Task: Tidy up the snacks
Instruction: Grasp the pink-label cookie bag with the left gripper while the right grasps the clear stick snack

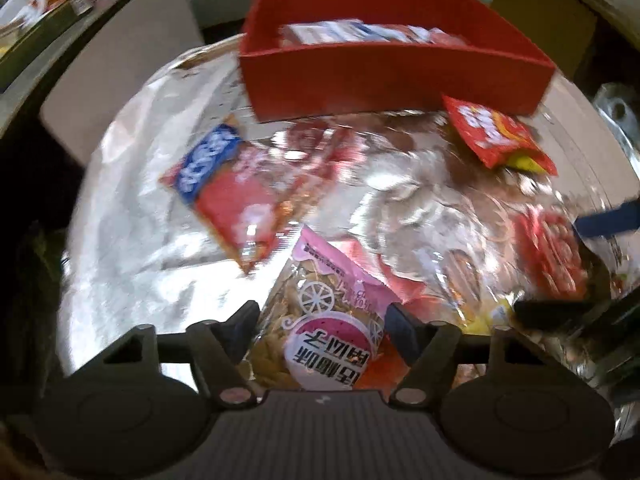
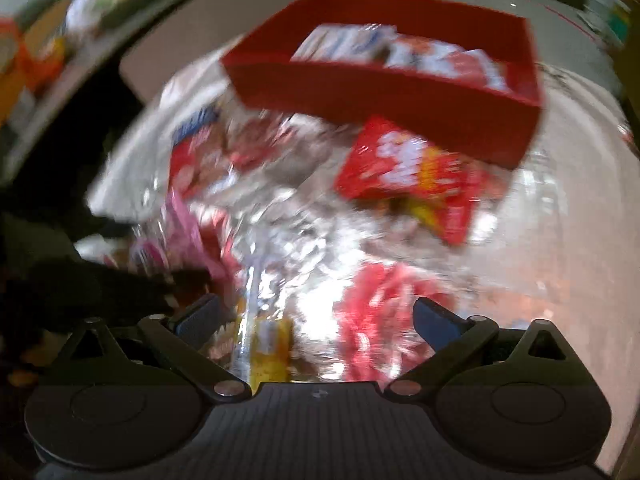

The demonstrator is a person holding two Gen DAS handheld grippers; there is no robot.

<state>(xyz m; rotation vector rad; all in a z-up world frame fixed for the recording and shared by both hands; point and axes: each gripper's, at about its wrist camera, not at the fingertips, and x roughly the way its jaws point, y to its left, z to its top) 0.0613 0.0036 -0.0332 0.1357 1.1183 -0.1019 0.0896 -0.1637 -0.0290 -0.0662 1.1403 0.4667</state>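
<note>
Both tools look alike: the left hand-held gripper and right hand-held gripper have ribbed grey bodies low in frame, round black discs, silver pivot screws, black linkages, dark blue-tinted fingers.

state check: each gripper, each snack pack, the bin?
left gripper: shut on pink snack bag
right gripper: open, holding nothing
red bin: upright, packets inside
red-yellow packet: flat on foil, beside bin
blue-red packet: flat on foil, loose
</note>
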